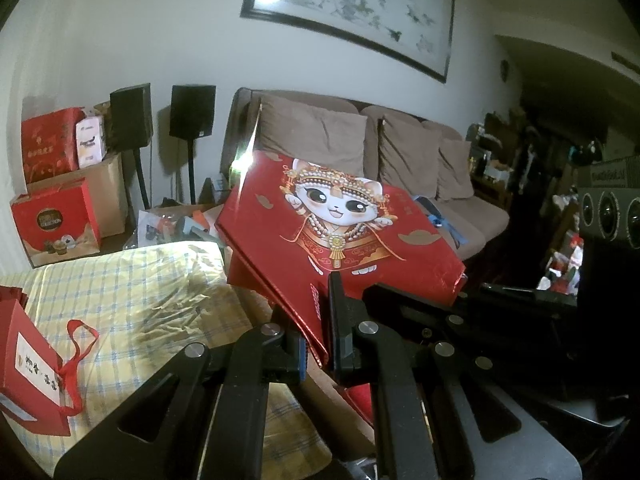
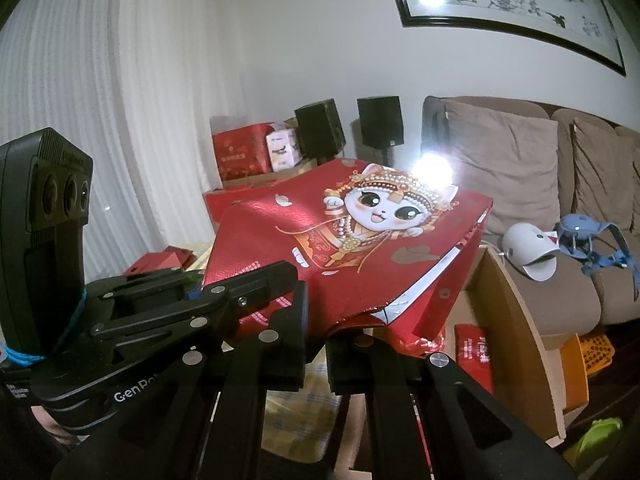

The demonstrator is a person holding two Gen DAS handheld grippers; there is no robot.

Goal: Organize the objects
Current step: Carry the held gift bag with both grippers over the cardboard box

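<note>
Nearest, the left claw [image 1: 318, 344] pinches the near edge of a red cat gift bag [image 1: 340, 232], and the right claw [image 2: 316, 344] pinches its torn near rim. The bag hangs tilted above the checked counter [image 1: 132, 280]. Beyond stands a brown sofa [image 1: 400, 148].

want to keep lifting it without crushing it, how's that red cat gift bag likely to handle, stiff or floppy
Probably semi-stiff: the red cat bag holds flat panels in the air while the left gripper and right gripper pinch its edge. The near rim looks buckled, so it likely creases. Its glossy foil may be slippery. Likely light.
</note>
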